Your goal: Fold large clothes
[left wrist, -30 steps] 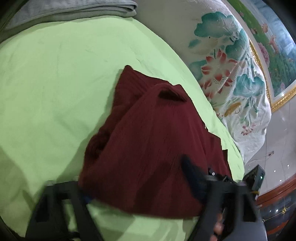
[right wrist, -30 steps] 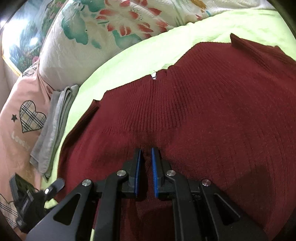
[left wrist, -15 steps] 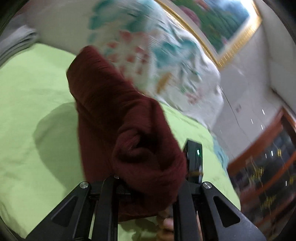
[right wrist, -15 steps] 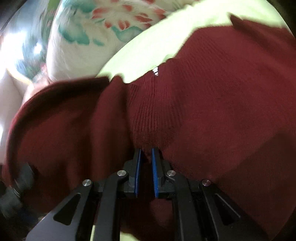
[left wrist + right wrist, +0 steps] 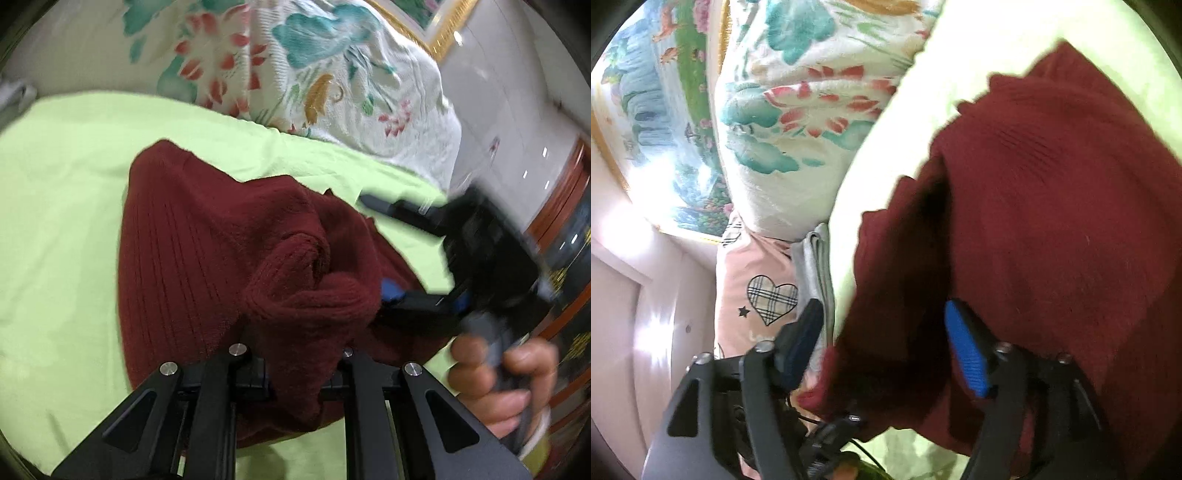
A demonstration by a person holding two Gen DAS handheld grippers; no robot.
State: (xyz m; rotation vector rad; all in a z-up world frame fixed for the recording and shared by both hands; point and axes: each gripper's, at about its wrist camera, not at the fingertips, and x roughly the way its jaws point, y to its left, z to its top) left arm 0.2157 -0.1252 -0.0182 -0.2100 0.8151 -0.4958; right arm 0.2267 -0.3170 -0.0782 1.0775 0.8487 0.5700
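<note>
A dark red ribbed knit sweater point(image 5: 207, 258) lies bunched on the light green bed sheet point(image 5: 62, 177). In the left wrist view a thick fold of it drapes over my left gripper point(image 5: 295, 369), hiding the fingertips. My right gripper point(image 5: 424, 258) shows at the right of that view, held by a hand, its jaws spread with one blue pad point(image 5: 391, 295) against the sweater. In the right wrist view the right gripper point(image 5: 882, 343) is open, the sweater point(image 5: 1052, 221) hanging between its blue pads point(image 5: 966, 354).
A floral quilt point(image 5: 295, 66) is piled at the head of the bed. A folded grey cloth point(image 5: 816, 266) and a pink pillow with a plaid heart point(image 5: 768, 295) lie beside the sheet. A framed painting point(image 5: 653, 110) hangs behind.
My right gripper has opened from shut on the sweater. My left gripper lifted a sweater fold and carried it over toward the right gripper; the sweater is now bunched rather than flat.
</note>
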